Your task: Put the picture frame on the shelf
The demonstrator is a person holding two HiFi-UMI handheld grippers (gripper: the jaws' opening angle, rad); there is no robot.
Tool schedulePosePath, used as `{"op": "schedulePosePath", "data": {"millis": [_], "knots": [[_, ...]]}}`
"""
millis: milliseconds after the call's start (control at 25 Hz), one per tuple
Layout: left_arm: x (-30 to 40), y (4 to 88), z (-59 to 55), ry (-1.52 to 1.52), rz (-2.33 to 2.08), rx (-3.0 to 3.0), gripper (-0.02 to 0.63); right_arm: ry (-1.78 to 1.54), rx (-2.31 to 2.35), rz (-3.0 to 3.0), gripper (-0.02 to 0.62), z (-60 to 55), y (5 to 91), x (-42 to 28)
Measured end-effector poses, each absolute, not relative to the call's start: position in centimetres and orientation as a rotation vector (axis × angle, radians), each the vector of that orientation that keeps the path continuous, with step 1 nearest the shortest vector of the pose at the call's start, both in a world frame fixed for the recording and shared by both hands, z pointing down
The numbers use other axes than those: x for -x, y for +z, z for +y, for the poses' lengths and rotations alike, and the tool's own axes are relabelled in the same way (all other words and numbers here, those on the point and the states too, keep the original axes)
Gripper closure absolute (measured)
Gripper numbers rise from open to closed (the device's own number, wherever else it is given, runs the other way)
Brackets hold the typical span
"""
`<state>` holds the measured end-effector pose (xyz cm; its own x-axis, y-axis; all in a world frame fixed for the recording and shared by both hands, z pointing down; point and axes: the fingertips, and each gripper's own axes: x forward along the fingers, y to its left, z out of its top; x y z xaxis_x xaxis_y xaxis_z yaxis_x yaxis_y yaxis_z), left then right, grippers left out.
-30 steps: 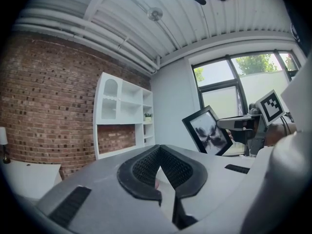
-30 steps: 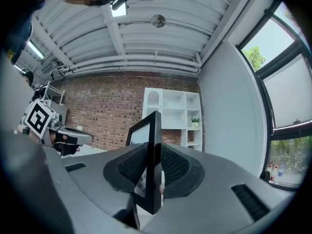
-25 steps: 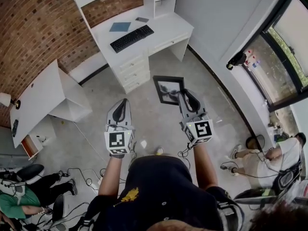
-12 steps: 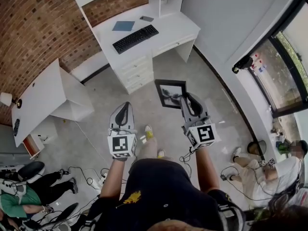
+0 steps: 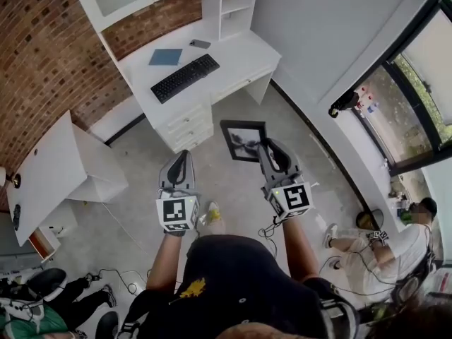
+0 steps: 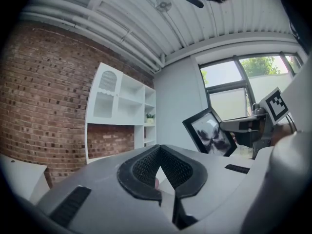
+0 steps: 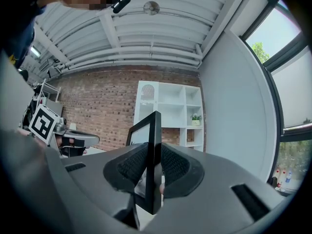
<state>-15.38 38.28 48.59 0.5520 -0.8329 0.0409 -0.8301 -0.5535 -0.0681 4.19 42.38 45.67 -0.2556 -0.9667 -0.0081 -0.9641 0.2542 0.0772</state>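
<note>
The black picture frame (image 5: 244, 140) holds a dark print and is carried above the grey floor. My right gripper (image 5: 267, 149) is shut on its right edge. In the right gripper view the frame (image 7: 154, 130) stands edge-on between the pads of my right gripper (image 7: 155, 168). My left gripper (image 5: 179, 159) hangs level with it on the left, shut and empty, its tips meeting (image 6: 159, 151). From there the frame (image 6: 210, 134) shows to the right. The white shelf unit (image 5: 233, 2) rises over the desk (image 5: 240, 51) ahead; a small plant sits on one shelf (image 7: 195, 118).
On the desk lie a black keyboard (image 5: 185, 78), a blue notebook (image 5: 164, 56) and a phone (image 5: 199, 44). A white table (image 5: 53, 168) stands at the left. People sit on the floor at right (image 5: 395, 239) and lower left (image 5: 28, 316), with cables (image 5: 106, 277). Windows line the right wall.
The desk and shelf unit have slid down and closer in the head view as the person walks. The right gripper still holds the frame, and the left stays shut.
</note>
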Motion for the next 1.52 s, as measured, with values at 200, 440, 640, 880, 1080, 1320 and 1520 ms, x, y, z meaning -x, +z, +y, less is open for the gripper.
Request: {"op": "schedulePosePath", "data": {"millis": [200, 440, 640, 880, 1080, 1320, 1520], "knots": [[15.5, 48.0, 33.8, -0.07, 1.436, 2.76, 0.588, -0.11, -1.895, -2.431, 0.515, 38.6, 45.1, -3.3], [16.2, 47.9, 29.7, -0.054, 1.407, 2.781, 0.588, -0.094, -1.886, -2.435, 0.515, 33.1, 45.2, -1.5], [18.0, 49.1, 27.3, -0.084, 1.418, 2.794, 0.588, -0.091, -1.875, -2.437, 0.516, 30.1, 45.3, 0.4], [18.4, 49.2, 25.4, -0.078, 1.393, 2.824, 0.588, -0.1, -1.876, -2.414, 0.515, 28.3, 45.1, 1.0], [18.3, 48.9, 23.1, -0.067, 1.384, 2.82, 0.588, -0.12, -1.891, -2.398, 0.517, 26.4, 44.3, 0.6], [17.4, 48.7, 20.0, -0.076, 1.398, 2.794, 0.588, -0.142, -1.893, -2.426, 0.517, 23.0, 44.2, -0.7], [15.7, 48.6, 15.2, -0.102, 1.438, 2.761, 0.588, -0.158, -1.865, -2.462, 0.515, 17.9, 43.9, -2.6]]}}
